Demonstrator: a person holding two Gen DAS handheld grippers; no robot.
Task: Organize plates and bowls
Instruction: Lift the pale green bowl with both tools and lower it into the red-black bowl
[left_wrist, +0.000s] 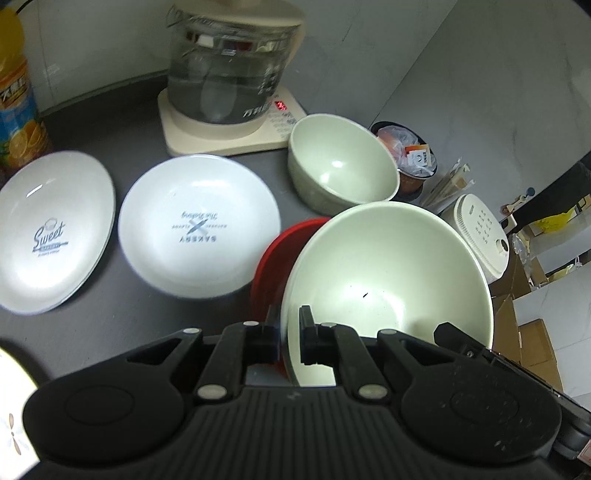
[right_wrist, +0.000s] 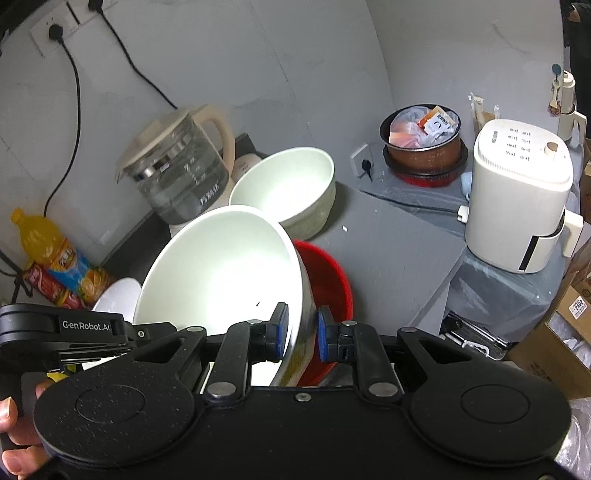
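A large pale green bowl (left_wrist: 388, 277) (right_wrist: 229, 273) is held tilted between both grippers. My left gripper (left_wrist: 290, 332) is shut on its rim at one side. My right gripper (right_wrist: 303, 332) is shut on the opposite rim, blue pads pressing the wall. A red bowl (left_wrist: 277, 254) (right_wrist: 328, 277) lies just beneath and behind it. A smaller pale green bowl (left_wrist: 343, 162) (right_wrist: 288, 184) stands farther back. Two white printed plates (left_wrist: 55, 232) (left_wrist: 199, 225) lie on the dark counter (left_wrist: 129, 325) to the left.
A glass kettle (left_wrist: 229, 74) (right_wrist: 177, 173) on a cream base stands at the back by the wall. An orange juice bottle (left_wrist: 14, 99) (right_wrist: 55, 258) is at the far left. A pot holding a bag (right_wrist: 424, 144) and a white appliance (right_wrist: 517, 195) sit lower right, cardboard boxes (right_wrist: 554, 350) beyond.
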